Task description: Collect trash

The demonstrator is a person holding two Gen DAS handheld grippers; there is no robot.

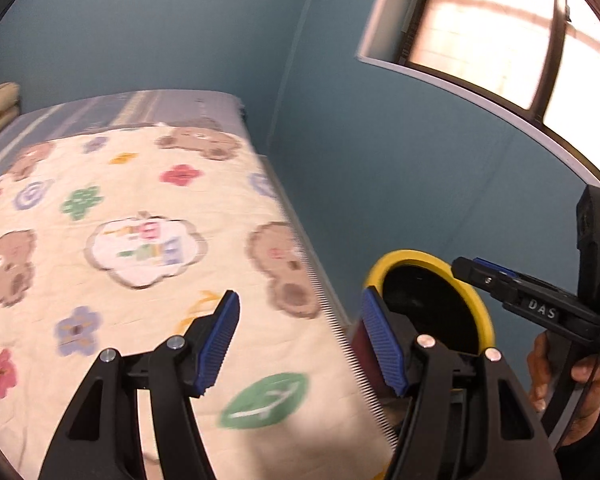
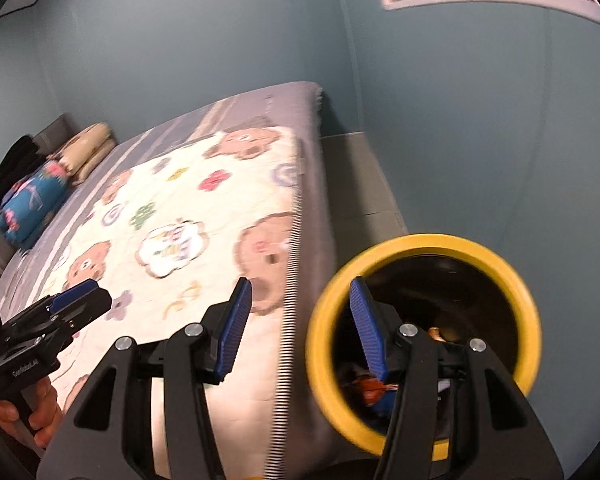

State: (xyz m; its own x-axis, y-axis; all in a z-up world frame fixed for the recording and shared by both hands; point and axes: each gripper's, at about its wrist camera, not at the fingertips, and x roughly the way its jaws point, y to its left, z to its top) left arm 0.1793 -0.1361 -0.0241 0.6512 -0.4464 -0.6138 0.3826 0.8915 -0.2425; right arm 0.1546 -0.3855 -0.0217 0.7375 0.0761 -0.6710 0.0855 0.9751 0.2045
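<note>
Both the left gripper and the right gripper are seen with fingers apart and nothing between them, held over the bear-print quilt on the bed, beside the yellow-rimmed trash bin containing wrappers

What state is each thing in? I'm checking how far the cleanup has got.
left gripper: open, empty.
right gripper: open, empty.
yellow-rimmed bin: beside the bed, open-topped, some trash inside.
blanket: spread flat on the bed.
pillows: stacked at the headboard.
</note>
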